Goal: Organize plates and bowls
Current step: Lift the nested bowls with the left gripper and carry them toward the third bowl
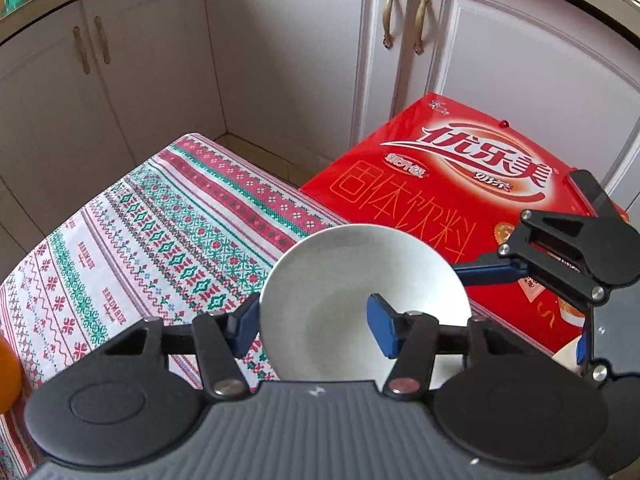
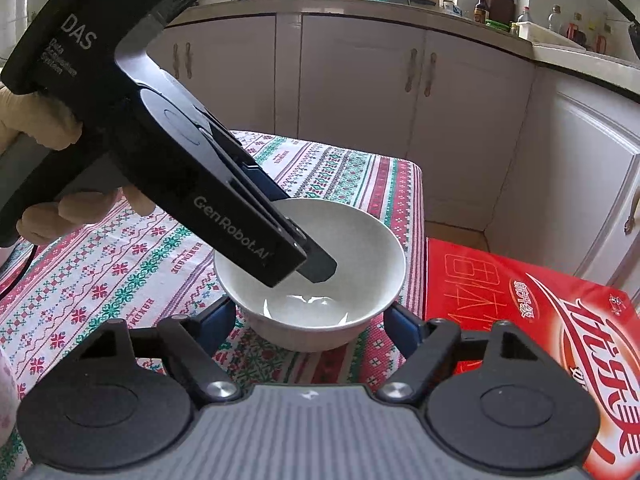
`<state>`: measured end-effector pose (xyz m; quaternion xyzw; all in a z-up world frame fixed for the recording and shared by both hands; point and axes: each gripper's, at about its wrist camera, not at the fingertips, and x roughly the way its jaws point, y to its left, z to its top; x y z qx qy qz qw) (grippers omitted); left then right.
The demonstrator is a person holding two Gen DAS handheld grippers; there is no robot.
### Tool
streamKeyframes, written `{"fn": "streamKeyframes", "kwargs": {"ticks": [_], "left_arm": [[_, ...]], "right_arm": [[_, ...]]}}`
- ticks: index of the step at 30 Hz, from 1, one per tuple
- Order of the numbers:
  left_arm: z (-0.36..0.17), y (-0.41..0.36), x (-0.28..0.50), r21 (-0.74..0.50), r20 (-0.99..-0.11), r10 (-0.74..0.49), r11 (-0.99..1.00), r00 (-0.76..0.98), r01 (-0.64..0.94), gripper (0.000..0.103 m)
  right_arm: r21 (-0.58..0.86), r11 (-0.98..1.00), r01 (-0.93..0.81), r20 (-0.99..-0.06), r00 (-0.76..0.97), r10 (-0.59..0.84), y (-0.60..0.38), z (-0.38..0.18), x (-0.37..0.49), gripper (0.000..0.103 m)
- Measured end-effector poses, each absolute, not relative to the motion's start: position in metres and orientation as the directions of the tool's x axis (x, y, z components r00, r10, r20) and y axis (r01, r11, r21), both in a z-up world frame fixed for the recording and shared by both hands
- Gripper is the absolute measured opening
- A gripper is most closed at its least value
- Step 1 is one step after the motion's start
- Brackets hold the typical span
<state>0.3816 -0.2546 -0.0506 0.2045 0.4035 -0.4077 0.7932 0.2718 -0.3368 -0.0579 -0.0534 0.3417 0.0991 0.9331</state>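
Left gripper (image 1: pixel 314 326) marked "GenRobot.AI", "DAS", pinching white bowl (image 2: pixel 316 280) rim; right gripper (image 2: pixel 310 326) spread wide, empty; red box (image 1: pixel 460 184) beside.

White bowl (image 2: pixel 320 280) sitting on the patterned table (image 2: pixel 120 272), left claw (image 2: pixel 316 266) gripping its rim, right claw (image 2: pixel 310 326) straddling it wide, red box (image 2: pixel 520 320) lying beside.

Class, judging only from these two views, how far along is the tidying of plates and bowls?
Nothing looks stacked or put away yet. In hand: the left tongs straddle the rim of the white bowl, one finger inside, one outside; whether they pinch it is unclear. The right tongs sit open around its base. Left: moving it from the patterned tablecloth. No plates show.
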Motion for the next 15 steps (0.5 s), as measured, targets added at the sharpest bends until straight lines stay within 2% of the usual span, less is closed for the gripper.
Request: {"fn": "streamKeyframes", "kwargs": {"ticks": [15], "left_arm": [[-0.043,-0.245,0.369,-0.032,-0.814,-0.483,0.591,0.323,0.806,0.056]], "right_arm": [[-0.019,0.972,-0.234,-0.670,0.725,0.161,-0.330,-0.046,0.263,0.084]]}}
